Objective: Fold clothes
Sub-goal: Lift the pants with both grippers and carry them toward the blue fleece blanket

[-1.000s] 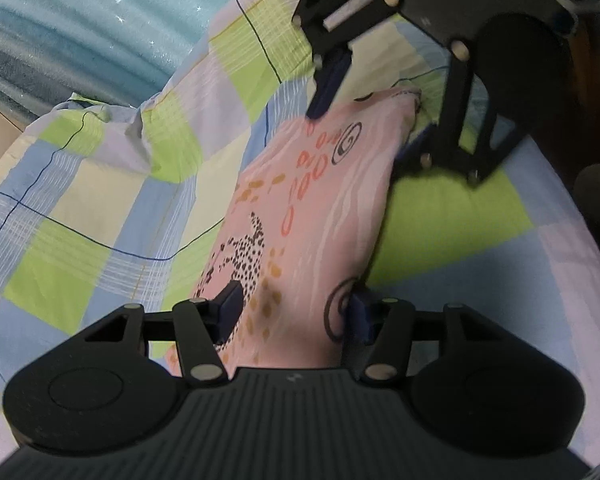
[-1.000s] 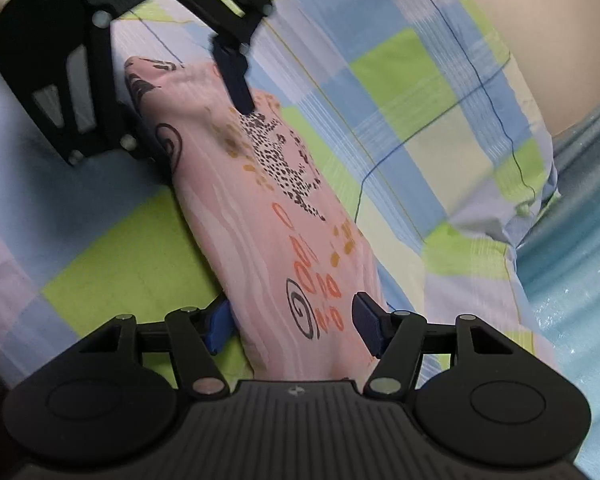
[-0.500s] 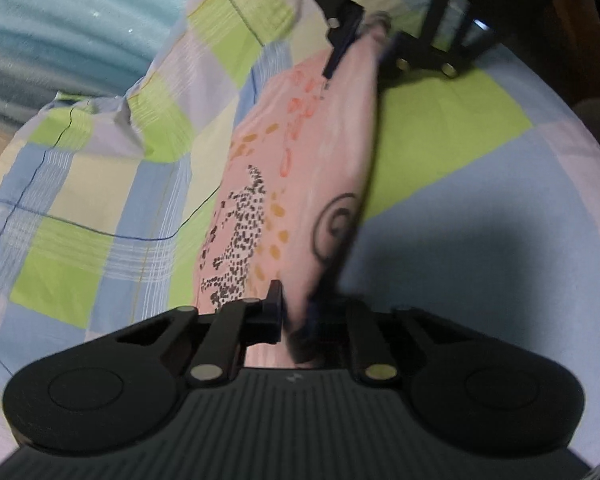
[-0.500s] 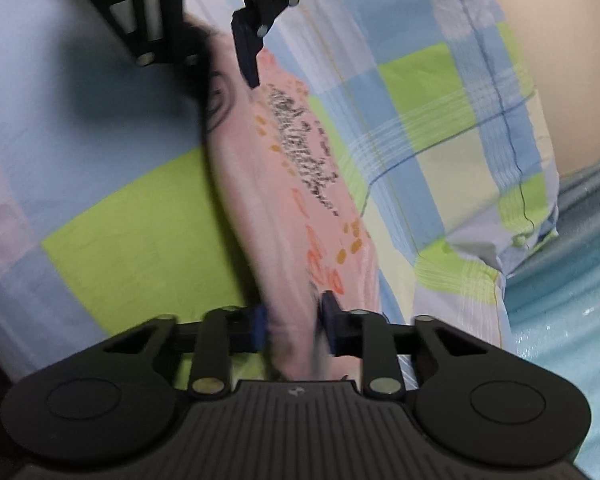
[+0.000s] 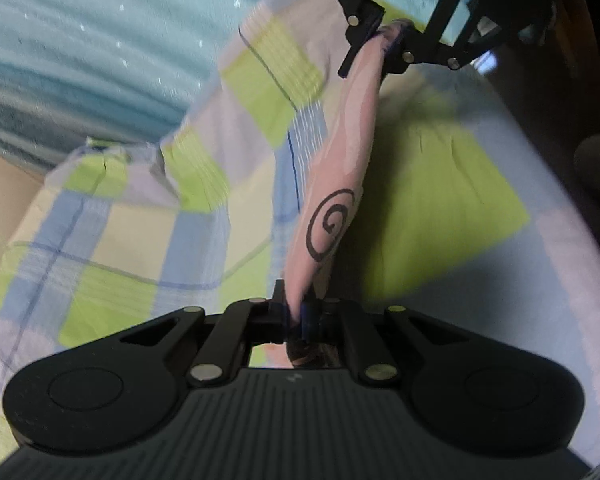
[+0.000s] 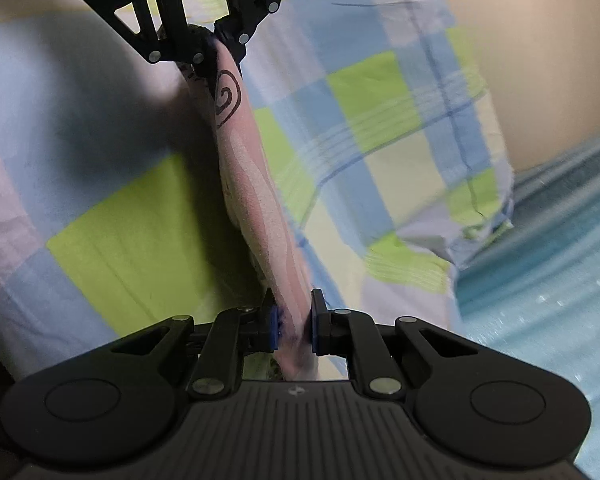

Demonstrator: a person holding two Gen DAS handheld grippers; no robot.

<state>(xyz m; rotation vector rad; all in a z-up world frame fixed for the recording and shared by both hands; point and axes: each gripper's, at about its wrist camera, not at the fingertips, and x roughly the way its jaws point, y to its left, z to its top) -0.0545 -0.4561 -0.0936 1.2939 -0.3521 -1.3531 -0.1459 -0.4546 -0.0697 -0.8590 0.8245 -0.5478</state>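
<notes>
A folded pink garment [image 5: 336, 184] with black spiral prints hangs stretched between both grippers above the checkered bedsheet [image 5: 148, 224]. My left gripper [image 5: 296, 316] is shut on one end of it. My right gripper [image 6: 294, 320] is shut on the other end, where the pink garment [image 6: 252, 200] runs away from me edge-on. The right gripper shows at the top of the left wrist view [image 5: 380, 40], and the left gripper at the top of the right wrist view [image 6: 208, 44]. The garment casts a shadow on the sheet below.
The sheet [image 6: 360, 120] of green, blue and pale squares covers the bed. A rumpled corner of it [image 6: 480, 216] lies by a light-blue striped blanket [image 6: 560, 272]. A beige wall [image 6: 540, 60] is behind. Dark furniture [image 5: 580, 120] borders the bed's other side.
Both grippers closed on the ends of the pink garment and lifted it off the sheet. It turned from lying flat to hanging edge-on between them.
</notes>
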